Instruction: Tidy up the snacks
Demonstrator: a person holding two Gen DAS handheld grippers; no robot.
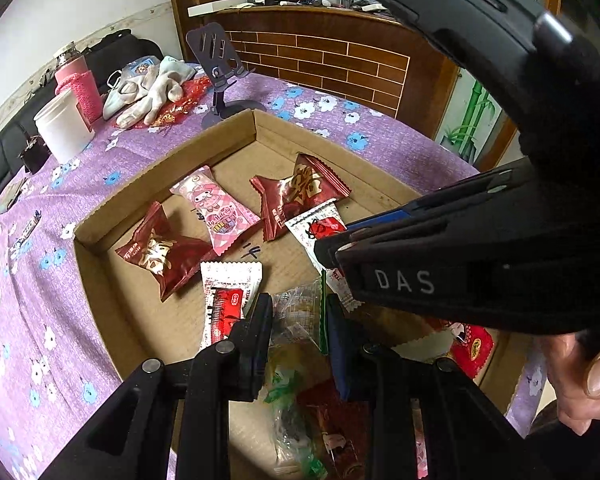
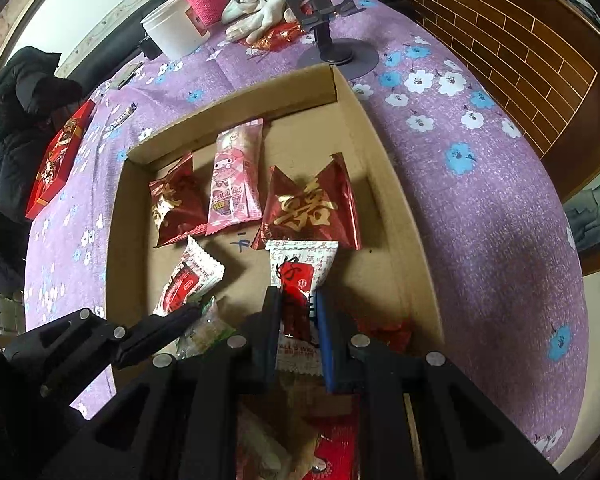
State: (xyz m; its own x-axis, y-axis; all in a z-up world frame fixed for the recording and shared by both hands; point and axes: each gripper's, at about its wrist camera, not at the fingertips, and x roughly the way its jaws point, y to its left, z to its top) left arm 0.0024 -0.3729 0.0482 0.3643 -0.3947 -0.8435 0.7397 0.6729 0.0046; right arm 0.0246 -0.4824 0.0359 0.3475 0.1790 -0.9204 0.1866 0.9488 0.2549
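A shallow cardboard tray (image 1: 236,132) (image 2: 384,184) holds several snack packets. My left gripper (image 1: 298,308) is shut on a clear packet with green edging (image 1: 296,312), low over the tray's near end; it also shows in the right wrist view (image 2: 204,328). My right gripper (image 2: 298,300) is shut on a white packet with a red label (image 2: 300,264) (image 1: 316,228). Two dark red packets with gold characters (image 1: 162,250) (image 2: 312,208), a pink packet (image 1: 214,210) (image 2: 236,176) and another white packet (image 1: 226,296) (image 2: 188,280) lie in the tray.
The tray sits on a purple flowered cloth (image 1: 60,208). Behind it stand a phone stand (image 1: 220,68), gloves (image 1: 148,88), a white cup (image 1: 62,124) and a pink cup (image 1: 78,84). A red box (image 2: 56,160) lies at the far left. More packets lie under my grippers.
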